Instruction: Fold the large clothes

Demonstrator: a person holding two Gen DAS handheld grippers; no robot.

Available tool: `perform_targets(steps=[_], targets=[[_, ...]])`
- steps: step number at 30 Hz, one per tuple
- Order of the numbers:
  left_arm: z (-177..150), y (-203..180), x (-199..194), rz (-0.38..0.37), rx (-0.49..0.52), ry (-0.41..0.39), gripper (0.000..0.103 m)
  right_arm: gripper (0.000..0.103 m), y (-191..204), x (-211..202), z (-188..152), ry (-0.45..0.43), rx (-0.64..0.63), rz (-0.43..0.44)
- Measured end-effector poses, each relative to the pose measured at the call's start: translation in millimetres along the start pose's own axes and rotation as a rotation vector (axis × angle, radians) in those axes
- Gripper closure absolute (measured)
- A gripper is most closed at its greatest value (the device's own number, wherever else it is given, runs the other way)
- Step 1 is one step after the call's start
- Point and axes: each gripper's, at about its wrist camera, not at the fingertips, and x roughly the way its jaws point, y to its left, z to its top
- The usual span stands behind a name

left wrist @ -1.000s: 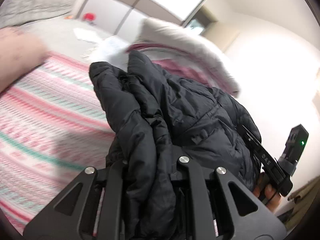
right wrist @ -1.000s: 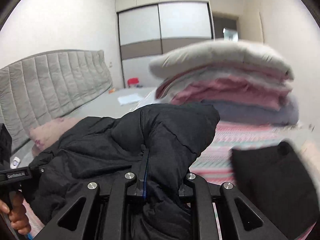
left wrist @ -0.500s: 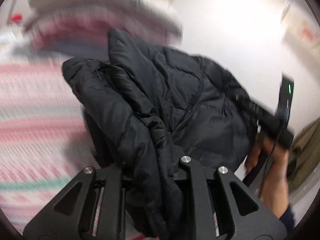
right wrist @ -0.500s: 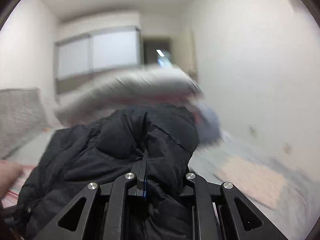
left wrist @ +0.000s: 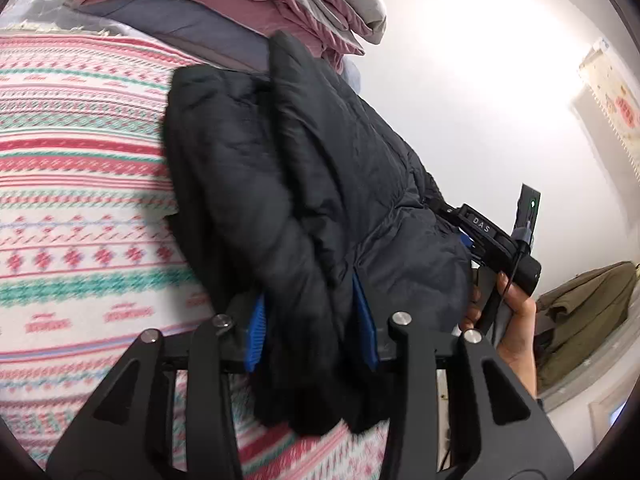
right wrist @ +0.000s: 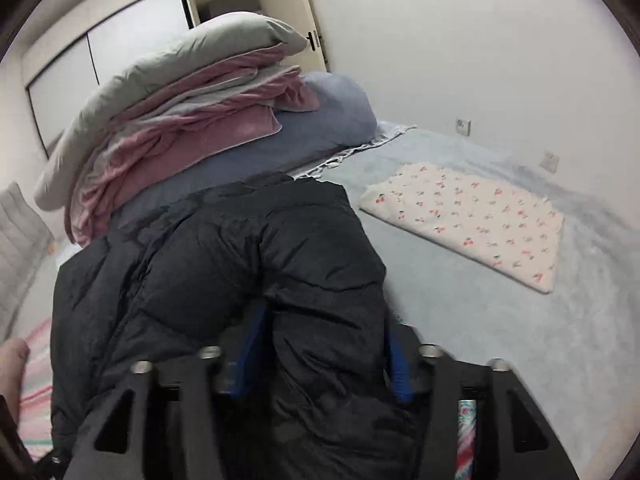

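I see a patterned red, white and green striped blanket (left wrist: 80,184) spread over the bed. Toward its far edge sits a stack of folded bedding (right wrist: 192,120): grey on top, pink beneath, blue-grey lowest. A folded cherry-print cloth (right wrist: 472,216) lies on the pale grey cover (right wrist: 500,340) near the wall. An olive coat (left wrist: 584,312) hangs at my right.

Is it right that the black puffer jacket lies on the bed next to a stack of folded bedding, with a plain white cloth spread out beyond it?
Not quite. The cloth is not plain: the right wrist view shows it white with small red cherries. The rest holds: the black puffer jacket lies on the bed beside the stack of folded bedding.
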Motion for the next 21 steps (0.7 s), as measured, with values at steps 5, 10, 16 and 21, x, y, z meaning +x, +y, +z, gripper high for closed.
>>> perform_targets(steps=[5, 10, 16, 21], targets=[[-8.5, 13.3, -51.0, 0.064, 0.036, -0.028, 0.054, 0.022, -9.1, -71.1, -26.4, -0.154, 0.168, -0.008], [-27.6, 11.7, -101.5, 0.156, 0.058, -0.034, 0.054, 0.020, 0.8, -135.4, -72.6, -0.131, 0.294, 0.000], [-45.1, -30.6, -148.3, 0.353, 0.212, 0.001, 0.029, 0.018, 53.2, -201.6, -138.9, -0.074, 0.311, -0.004], [-61.0, -54.9, -197.6, 0.323, 0.266, -0.049, 0.015, 0.016, 107.3, -265.8, -177.2, -0.071, 0.210, -0.017]])
